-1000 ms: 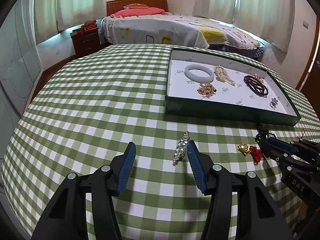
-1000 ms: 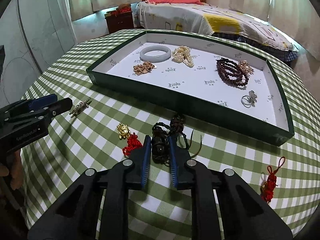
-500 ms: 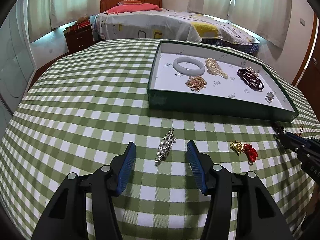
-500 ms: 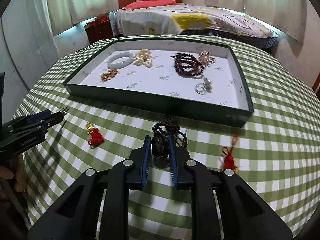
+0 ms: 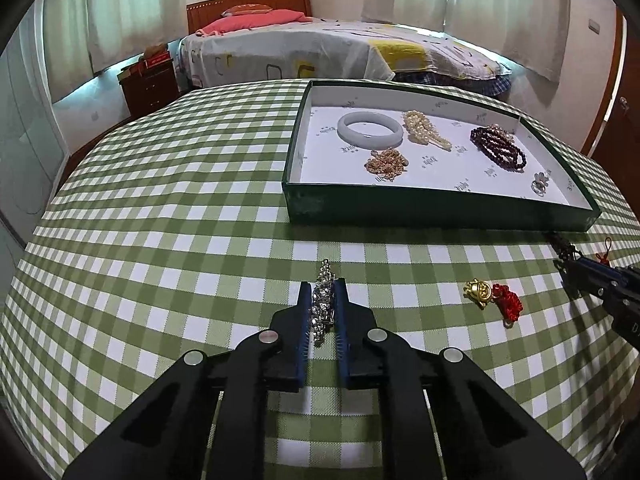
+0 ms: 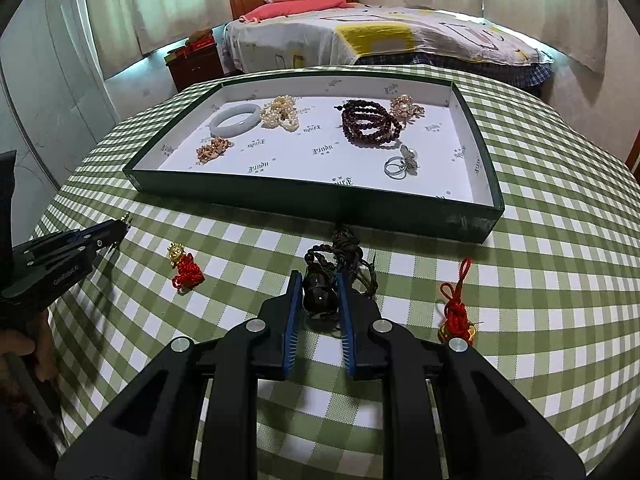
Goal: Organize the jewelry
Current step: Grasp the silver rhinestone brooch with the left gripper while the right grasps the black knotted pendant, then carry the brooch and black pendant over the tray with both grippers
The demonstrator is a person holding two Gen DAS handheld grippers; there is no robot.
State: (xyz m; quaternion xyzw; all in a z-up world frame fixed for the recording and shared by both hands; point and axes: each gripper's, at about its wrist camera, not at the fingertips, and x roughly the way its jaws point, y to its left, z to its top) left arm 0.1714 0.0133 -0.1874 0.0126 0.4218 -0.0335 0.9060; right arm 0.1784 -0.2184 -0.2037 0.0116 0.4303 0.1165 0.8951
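While both of my grippers sit low over the checked tablecloth (image 5: 160, 208), each has closed on one loose piece, which I judge is so both can be carried to the tray together. My left gripper (image 5: 323, 312) has its jaws pressed onto a silver rhinestone brooch (image 5: 323, 304) at the lower centre of its view, gripped along its length so the thin piece cannot twist out. My right gripper (image 6: 318, 300) pinches the dark pendant (image 6: 319, 294) of a corded charm, and the cord (image 6: 347, 246) trails forward on the cloth toward the tray wall.

Across the upper half of both views lies the green tray (image 6: 280, 200), already holding a pale bangle (image 6: 234, 120), a pearl cluster (image 6: 281, 114), a gold chain (image 6: 214, 150), dark red beads (image 6: 372, 128), a flower brooch (image 6: 406, 107) and rings (image 6: 400, 164), spaced apart so nothing tangles. Two red-tasselled gold charms are not yet gathered: one at centre left (image 6: 183, 268), one at lower right (image 6: 456, 308).

Repeated script is printed on the tray lining, too small for me to read surely. On the left gripper's side, seen at the left edge of the right view, pale lettering looks like "GenRobot.AI".
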